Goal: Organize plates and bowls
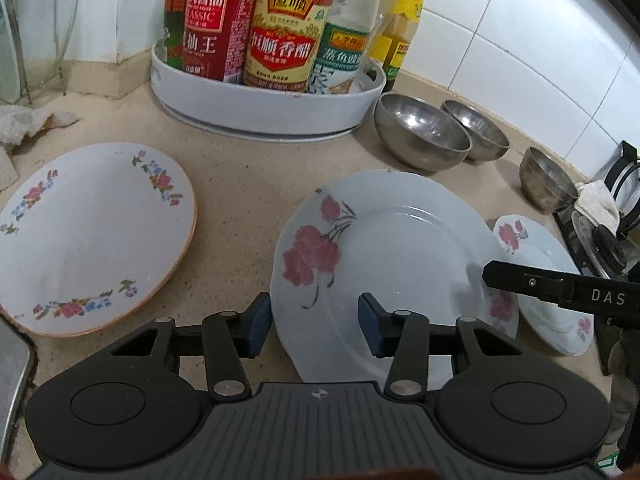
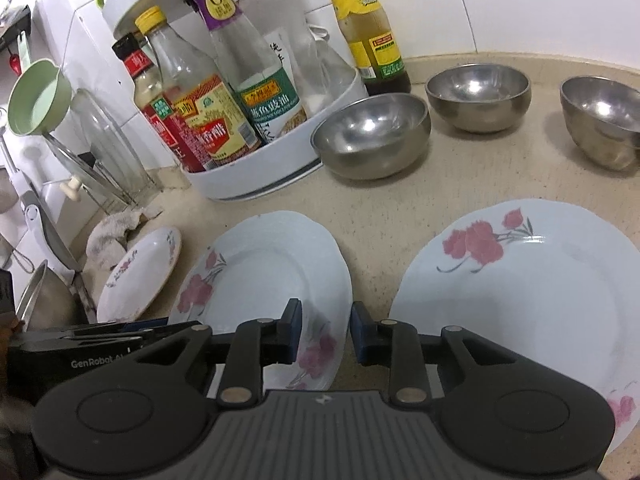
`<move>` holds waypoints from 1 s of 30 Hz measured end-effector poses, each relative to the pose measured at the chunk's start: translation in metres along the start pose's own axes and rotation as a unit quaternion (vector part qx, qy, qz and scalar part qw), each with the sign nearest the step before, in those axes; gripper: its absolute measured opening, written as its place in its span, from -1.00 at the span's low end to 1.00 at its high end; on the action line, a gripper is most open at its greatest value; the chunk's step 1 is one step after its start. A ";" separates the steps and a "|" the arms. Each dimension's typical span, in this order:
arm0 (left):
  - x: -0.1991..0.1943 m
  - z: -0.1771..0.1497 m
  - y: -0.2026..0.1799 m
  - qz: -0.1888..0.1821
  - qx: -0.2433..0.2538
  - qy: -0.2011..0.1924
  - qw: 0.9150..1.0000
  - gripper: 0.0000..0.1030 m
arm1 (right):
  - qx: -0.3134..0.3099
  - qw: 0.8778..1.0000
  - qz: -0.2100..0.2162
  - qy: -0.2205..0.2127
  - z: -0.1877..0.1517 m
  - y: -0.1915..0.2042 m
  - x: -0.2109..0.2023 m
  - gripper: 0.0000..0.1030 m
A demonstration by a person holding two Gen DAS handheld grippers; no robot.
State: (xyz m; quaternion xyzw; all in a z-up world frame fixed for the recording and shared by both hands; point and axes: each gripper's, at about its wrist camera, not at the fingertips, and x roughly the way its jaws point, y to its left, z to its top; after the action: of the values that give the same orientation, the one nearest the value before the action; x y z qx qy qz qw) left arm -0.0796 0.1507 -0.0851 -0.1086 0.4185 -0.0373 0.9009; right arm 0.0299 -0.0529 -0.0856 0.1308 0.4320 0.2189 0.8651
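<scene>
Plates: three lie flat on the speckled beige counter [image 1: 224,184], well short of a stack; the middle plate [image 1: 392,264], pale and glossy with a scalloped rim and red blossoms, sits between the other two.
Left gripper [image 1: 316,328]: jaws apart, straddling the middle plate's near-left rim without pinching it, apparently lining up a grasp.
Right gripper [image 2: 326,332]: jaws narrowly parted over the same plate's right edge, one blue pad above the rim, the other over bare counter; nothing clamped.
Neighbours: matching plate [image 2: 520,300] to the right, apart; orange-rimmed plate [image 1: 92,236] with small flower sprays to the left, apart.
Bowls: three round steel bowls [image 2: 372,136], dull-shiny and upright, stand in a loose row behind the plates, not yet nested.
Backdrop: white turntable tray [image 1: 264,108] crowded with sauce bottles, against white tiled wall.
Likely aim: lifting the middle plate by both edges onto a neighbour.
</scene>
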 end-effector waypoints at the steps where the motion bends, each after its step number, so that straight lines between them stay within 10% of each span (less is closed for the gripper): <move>1: -0.001 0.001 -0.001 -0.002 0.001 -0.002 1.000 0.04 | 0.002 1.000 -0.001 -0.001 0.000 0.000 -0.001 -0.49; 30: 0.025 0.031 -0.087 -0.101 0.103 -0.009 0.990 0.04 | 0.080 0.989 -0.086 -0.091 -0.003 -0.048 -0.080 -0.48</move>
State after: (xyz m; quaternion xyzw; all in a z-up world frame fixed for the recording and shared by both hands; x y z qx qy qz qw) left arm -0.0376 0.0671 -0.0640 -0.0573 0.3916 -0.1699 0.9025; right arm -0.0019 -0.1340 -0.0519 0.1814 0.3769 0.0950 0.9033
